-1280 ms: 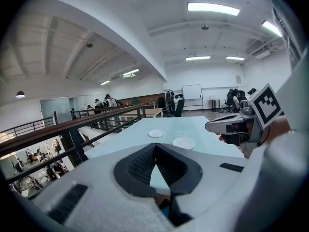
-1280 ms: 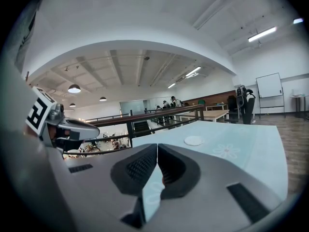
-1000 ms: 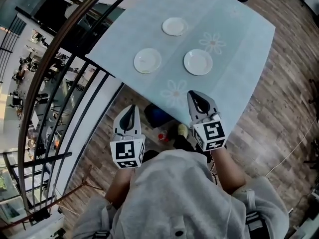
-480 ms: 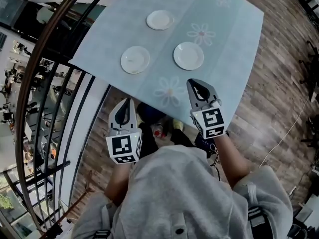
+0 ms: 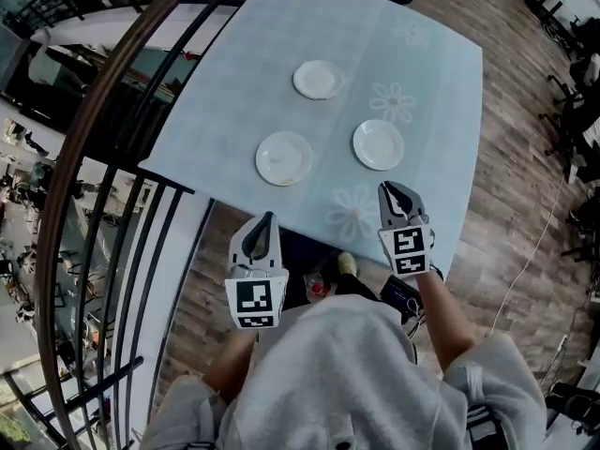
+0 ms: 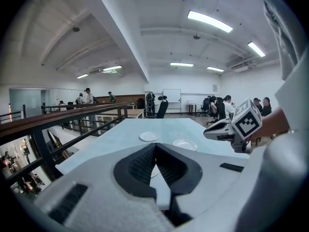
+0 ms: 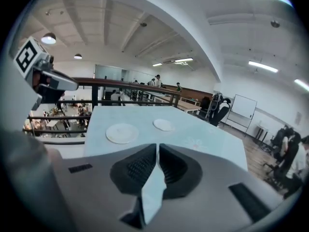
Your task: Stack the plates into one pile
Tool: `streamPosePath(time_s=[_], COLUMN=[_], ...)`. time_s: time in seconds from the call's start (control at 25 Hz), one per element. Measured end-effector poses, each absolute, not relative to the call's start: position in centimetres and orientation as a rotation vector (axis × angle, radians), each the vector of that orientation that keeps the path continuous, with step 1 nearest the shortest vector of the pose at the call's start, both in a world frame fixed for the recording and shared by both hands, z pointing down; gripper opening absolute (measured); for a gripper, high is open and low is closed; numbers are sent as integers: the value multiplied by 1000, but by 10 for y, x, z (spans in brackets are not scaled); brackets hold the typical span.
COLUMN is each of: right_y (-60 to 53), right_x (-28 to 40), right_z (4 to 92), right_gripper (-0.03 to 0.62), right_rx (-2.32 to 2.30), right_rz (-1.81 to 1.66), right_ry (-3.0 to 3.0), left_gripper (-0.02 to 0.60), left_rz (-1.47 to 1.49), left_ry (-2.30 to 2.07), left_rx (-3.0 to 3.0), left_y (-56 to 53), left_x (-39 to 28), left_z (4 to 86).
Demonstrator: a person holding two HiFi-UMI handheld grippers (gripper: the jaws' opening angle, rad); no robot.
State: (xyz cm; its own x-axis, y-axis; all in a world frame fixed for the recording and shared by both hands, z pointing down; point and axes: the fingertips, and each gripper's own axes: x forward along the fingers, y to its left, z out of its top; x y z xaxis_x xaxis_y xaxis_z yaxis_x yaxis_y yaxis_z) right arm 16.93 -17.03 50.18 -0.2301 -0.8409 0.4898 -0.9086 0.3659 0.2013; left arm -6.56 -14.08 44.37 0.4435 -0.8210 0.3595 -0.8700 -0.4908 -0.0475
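Note:
Three white plates lie apart on the pale blue table (image 5: pixel 309 17): a far plate (image 5: pixel 318 79), a near-left plate (image 5: pixel 284 157) and a near-right plate (image 5: pixel 379 144). My left gripper (image 5: pixel 262 217) is shut and empty, hanging off the table's near edge, short of the near-left plate. My right gripper (image 5: pixel 389 187) is shut and empty over the near edge, just short of the near-right plate. The left gripper view shows two plates (image 6: pixel 148 136) (image 6: pixel 185 143) beyond its jaws and the right gripper (image 6: pixel 218 130) to the right. The right gripper view shows two plates (image 7: pixel 121 133) (image 7: pixel 164 124) ahead.
A black curved railing (image 5: pixel 112 111) runs along the table's left side, with a drop to a lower floor behind it. Wooden floor (image 5: pixel 525 186) lies to the right. Office chairs and people stand far off across the room (image 6: pixel 217 108).
Both grippers have moved forward towards the table, and the plates now lie closer to their tips. The right gripper has dipped. Both stay shut.

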Motion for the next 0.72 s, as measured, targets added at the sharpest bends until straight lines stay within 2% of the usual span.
streamPosePath(time_s=[0.32, 0.4, 0.44, 0.72], right_y=[-203, -211, -216, -248], right_x=[167, 163, 164, 185], right_z=[562, 582, 592, 642], right_gripper=[36, 117, 127, 126], right_rx=[1423, 1375, 1362, 1306], right_rz=[44, 30, 16, -79], right_ry=[-1829, -1786, -1751, -1553], left_gripper=[18, 18, 18, 18], left_rz=[457, 466, 472, 570], left_ry=[-1435, -1446, -1453, -1467], left_rx=[2557, 2549, 2541, 2471], left_y=[-161, -164, -166, -170], left_x=[-96, -108, -114, -145], left_z=[462, 464, 465, 484])
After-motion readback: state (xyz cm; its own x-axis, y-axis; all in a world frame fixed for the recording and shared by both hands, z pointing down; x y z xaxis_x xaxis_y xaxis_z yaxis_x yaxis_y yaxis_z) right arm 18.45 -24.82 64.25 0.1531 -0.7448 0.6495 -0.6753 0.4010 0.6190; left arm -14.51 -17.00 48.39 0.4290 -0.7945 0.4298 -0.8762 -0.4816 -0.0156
